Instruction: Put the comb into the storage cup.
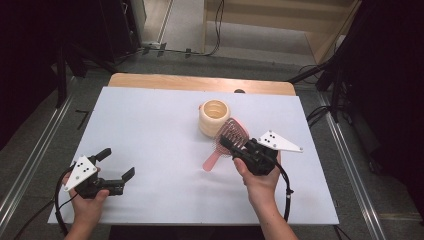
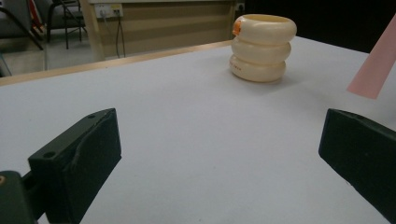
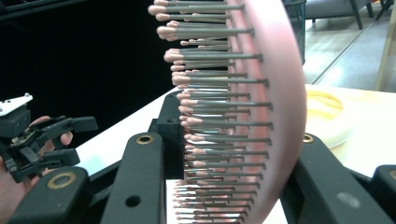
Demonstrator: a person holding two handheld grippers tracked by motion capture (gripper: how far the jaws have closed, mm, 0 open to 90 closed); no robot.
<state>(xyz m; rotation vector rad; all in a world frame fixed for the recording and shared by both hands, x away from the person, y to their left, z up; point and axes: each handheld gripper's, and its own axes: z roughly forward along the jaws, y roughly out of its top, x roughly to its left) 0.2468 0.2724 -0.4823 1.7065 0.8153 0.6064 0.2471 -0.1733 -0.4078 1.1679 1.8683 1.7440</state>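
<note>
A pink hairbrush [image 1: 228, 140] with grey bristles hangs above the white table, and my right gripper [image 1: 231, 145] is shut on its head. In the right gripper view the brush head [image 3: 261, 107] stands edge-on between the two jaws, bristles pointing left. A cream ribbed holder [image 1: 214, 117] stands upright just behind the brush; the left gripper view has the same holder [image 2: 261, 46] far ahead, with the pink handle tip [image 2: 376, 65] at the right edge. My left gripper [image 1: 117, 165] sits near the front left of the table, open and holding nothing.
The white table top [image 1: 150, 130] has a wooden strip along its far edge. Metal rails run along the floor on both sides, and black stands and cables lie beyond the table.
</note>
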